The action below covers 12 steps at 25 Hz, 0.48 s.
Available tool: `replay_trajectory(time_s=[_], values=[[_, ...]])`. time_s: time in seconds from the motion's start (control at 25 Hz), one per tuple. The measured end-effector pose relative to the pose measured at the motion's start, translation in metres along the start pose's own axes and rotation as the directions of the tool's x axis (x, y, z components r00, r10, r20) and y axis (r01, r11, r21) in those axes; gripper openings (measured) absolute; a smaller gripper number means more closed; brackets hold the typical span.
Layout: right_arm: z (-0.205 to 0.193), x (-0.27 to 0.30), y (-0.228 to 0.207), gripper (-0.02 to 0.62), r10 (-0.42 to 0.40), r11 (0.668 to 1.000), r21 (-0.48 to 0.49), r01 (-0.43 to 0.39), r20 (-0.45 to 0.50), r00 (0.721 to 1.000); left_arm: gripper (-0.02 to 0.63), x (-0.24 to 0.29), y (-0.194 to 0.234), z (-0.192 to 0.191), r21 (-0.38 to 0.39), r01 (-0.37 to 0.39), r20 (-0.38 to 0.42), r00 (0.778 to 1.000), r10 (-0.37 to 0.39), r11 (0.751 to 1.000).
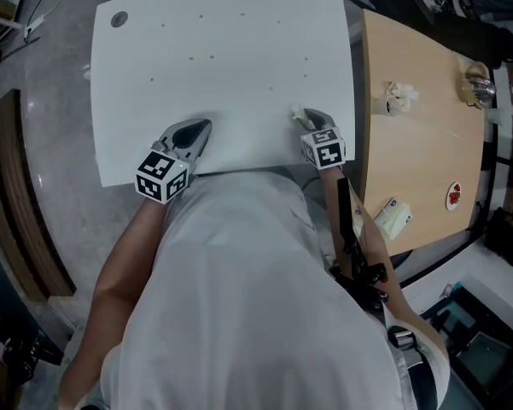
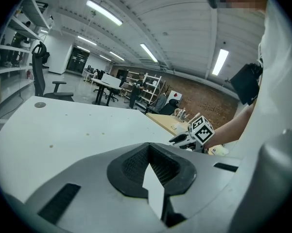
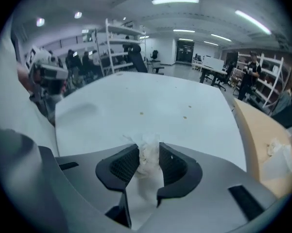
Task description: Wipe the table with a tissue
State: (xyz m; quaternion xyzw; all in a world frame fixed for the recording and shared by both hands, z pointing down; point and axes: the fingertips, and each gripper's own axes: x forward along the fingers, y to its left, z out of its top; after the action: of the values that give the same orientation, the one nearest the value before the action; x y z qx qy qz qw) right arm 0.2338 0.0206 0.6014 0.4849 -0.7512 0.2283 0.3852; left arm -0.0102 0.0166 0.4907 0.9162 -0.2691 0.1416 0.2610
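My right gripper (image 3: 148,147) clamps the crumpled tissue (image 3: 146,160); my left gripper (image 2: 148,147) is closed on nothing. I reckon pressing hard on the white table (image 1: 222,49) could tear the wad or drag it free.

Left tool (image 1: 203,128) low and nearly level, jaws together, right tool (image 1: 301,115) tipped steeply down, jaws pinching tissue (image 3: 148,153)

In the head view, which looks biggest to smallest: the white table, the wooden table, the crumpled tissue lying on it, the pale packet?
1. white table: largest by far.
2. wooden table: clearly smaller.
3. crumpled tissue and pale packet: about alike, too close to rank.
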Motion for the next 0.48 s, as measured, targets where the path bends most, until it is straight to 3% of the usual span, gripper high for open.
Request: replay_trajectory(time_s=[0.12,0.48], values=[[0.016,-0.005,0.016,0.123,0.047,0.995,0.08,-0.053,0.075,0.996,0.005,-0.001,0.003,0.001,-0.005,0.012,0.001,1.0,-0.012,1.0],[0.056,0.021,-0.001,0.124,-0.007,0.997,0.077,0.002,0.068,0.998,0.005,-0.018,0.016,-0.005,-0.041,-0.031,0.025,0.999,0.032,0.999]])
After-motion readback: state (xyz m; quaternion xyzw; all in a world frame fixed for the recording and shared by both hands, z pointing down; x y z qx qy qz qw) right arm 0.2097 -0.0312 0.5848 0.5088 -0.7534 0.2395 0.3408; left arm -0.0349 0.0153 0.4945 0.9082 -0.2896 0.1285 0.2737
